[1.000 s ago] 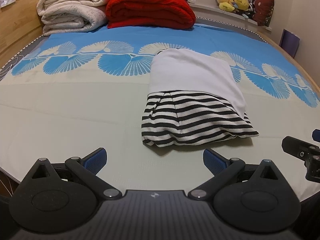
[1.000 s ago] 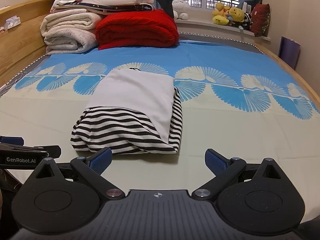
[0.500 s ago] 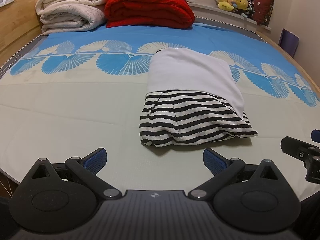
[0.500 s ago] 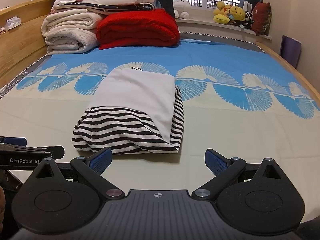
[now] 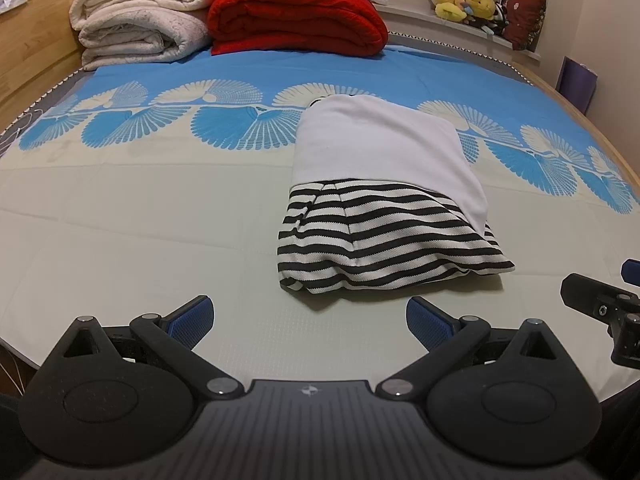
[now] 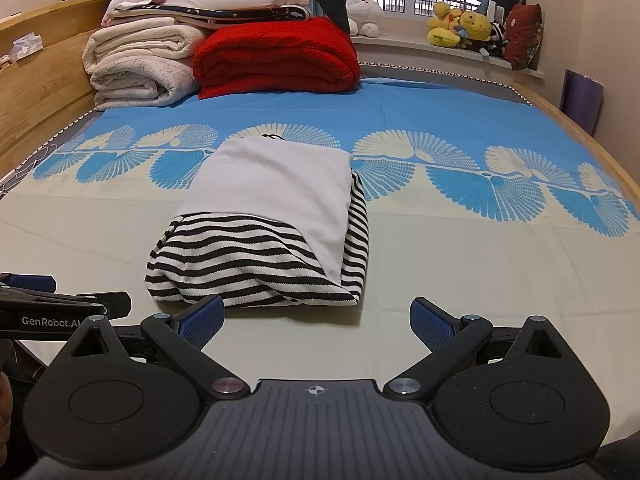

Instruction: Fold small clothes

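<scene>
On the blue-and-cream fan-patterned bedsheet [image 5: 140,216], the folded white and black-striped knit garment [image 5: 380,216] lies flat just ahead of the left gripper [image 5: 310,322] and right gripper [image 6: 316,320], both spread wide and empty, seemingly because the folding looks finished.

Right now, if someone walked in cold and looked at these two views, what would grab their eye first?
Likely the folded garment mid-bed: a white panel over black-and-white stripes, lying on the pale near part of the bedspread. Next, the red blanket at the far end, beside rolled white blankets. Both hand-held grippers, left and right, sit open, short of the garment's near edge.
</scene>
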`<action>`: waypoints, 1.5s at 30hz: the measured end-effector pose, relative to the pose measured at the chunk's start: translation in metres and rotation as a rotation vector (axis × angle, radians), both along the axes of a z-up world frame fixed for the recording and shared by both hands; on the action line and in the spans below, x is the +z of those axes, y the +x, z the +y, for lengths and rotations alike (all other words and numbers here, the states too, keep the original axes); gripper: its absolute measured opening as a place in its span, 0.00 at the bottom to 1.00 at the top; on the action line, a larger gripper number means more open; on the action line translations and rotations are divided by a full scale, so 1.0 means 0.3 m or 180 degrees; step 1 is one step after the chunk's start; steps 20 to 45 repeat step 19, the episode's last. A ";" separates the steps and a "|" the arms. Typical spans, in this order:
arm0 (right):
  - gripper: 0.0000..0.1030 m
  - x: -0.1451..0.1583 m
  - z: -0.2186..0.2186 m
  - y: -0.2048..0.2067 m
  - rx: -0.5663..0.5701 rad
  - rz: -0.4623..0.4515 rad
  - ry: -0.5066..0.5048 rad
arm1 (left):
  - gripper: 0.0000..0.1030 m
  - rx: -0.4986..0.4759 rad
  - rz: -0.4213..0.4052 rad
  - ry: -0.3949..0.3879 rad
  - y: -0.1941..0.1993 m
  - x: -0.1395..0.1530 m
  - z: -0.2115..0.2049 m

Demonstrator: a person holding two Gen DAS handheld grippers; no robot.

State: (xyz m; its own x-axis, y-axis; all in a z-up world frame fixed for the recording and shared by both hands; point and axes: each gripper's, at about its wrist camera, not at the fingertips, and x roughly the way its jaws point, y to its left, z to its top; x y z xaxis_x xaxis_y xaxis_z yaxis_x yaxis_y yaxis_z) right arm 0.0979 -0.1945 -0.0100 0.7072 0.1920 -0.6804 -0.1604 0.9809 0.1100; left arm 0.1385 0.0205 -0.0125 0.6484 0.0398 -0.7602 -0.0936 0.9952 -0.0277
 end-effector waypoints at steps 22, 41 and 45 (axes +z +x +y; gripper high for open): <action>0.96 0.000 0.003 -0.002 0.0006 0.0010 0.0002 | 1.00 -0.0037 0.0003 0.0004 0.000 -0.002 0.007; 0.96 0.000 0.003 -0.002 0.0006 0.0010 0.0002 | 1.00 -0.0037 0.0003 0.0004 0.000 -0.002 0.007; 0.96 0.000 0.003 -0.002 0.0006 0.0010 0.0002 | 1.00 -0.0037 0.0003 0.0004 0.000 -0.002 0.007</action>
